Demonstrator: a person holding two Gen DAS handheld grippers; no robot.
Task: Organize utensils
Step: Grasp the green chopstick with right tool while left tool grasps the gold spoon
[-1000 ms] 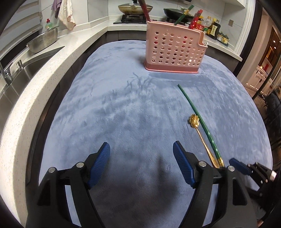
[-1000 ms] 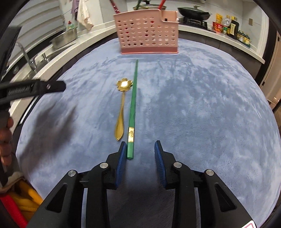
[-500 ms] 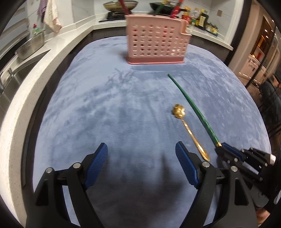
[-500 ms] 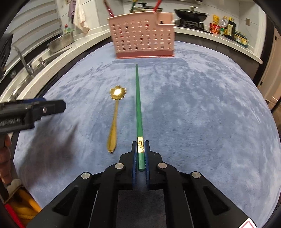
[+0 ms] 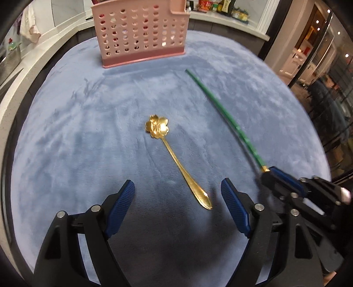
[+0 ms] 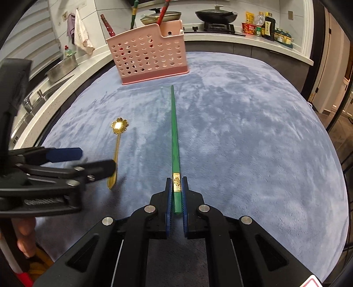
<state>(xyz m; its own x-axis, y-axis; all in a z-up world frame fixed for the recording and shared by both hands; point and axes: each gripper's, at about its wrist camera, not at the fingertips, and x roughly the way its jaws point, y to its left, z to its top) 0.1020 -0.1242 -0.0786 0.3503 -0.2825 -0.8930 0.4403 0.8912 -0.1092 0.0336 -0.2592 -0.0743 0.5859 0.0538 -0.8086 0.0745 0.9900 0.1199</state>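
Two grippers work over a blue cloth (image 5: 88, 132), with the pink perforated utensil holder (image 5: 141, 33) standing upright at its far edge as the landmark. Nearer the camera than the holder, the left gripper (image 5: 177, 207) hangs with its blue pads spread wide and nothing between them. A gold spoon (image 5: 174, 154) with a flower-shaped bowl lies flat on the cloth in front of the holder, its handle tip ending between the left gripper's pads, touching neither. Right of the spoon, the right gripper (image 6: 176, 198) is clamped on the butt end of a green chopstick (image 6: 174, 132), whose thin tip points toward the holder and stops just short of its base. Several utensils (image 6: 163, 13) stand inside the holder.
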